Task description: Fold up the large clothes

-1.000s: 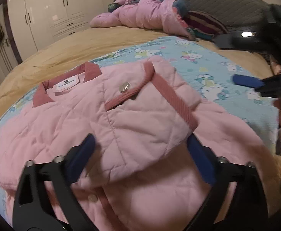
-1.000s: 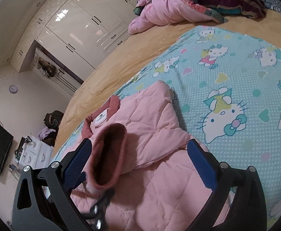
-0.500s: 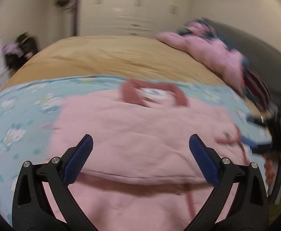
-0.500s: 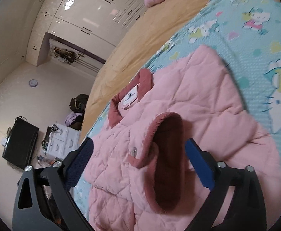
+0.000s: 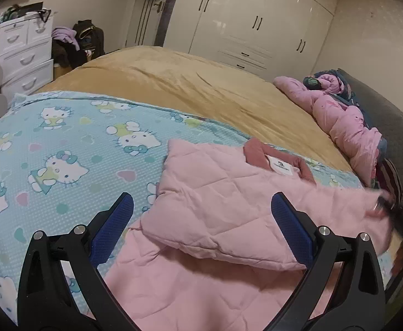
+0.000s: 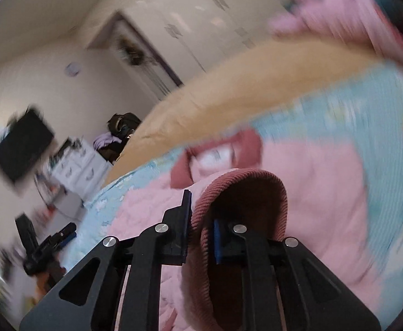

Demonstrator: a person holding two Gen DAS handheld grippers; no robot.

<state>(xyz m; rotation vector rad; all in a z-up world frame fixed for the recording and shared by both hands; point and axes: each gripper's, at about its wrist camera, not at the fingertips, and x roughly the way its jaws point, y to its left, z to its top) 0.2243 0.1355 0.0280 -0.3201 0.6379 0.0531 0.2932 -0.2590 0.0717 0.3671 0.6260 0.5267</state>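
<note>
A pink quilted jacket (image 5: 229, 220) lies on a bed, on a light blue cartoon-cat blanket (image 5: 63, 151) that covers the near part of a tan bedspread (image 5: 201, 91). In the left wrist view the jacket fills the near right of the scene, its dark pink collar (image 5: 256, 154) with a white label at the far side. One quilted panel is folded over the body of the jacket, its edge crossing between the blue pads of the left tool (image 5: 201, 220). That tool is spread wide and holds nothing; it hangs above the jacket's left edge.

Only the left view shows the room sharply: white wardrobe doors (image 5: 256, 27) on the far wall, a white chest of drawers (image 5: 22, 52) at far left, and a heap of pink bedding (image 5: 339, 118) at far right beside a dark headboard. At its right edge a dark blurred shape meets the jacket; it is probably the other tool, though the blur makes that uncertain.

The right wrist view, smeared by motion, shows what the left cannot: the right tool (image 6: 201, 231) is pressed nearly together, pinching the ribbed dark pink cuff (image 6: 242, 182) of a sleeve. The cuff's round opening faces the camera, raised above the jacket body. At the near left of this view the left tool appears small and dark, beside the blanket's edge.
</note>
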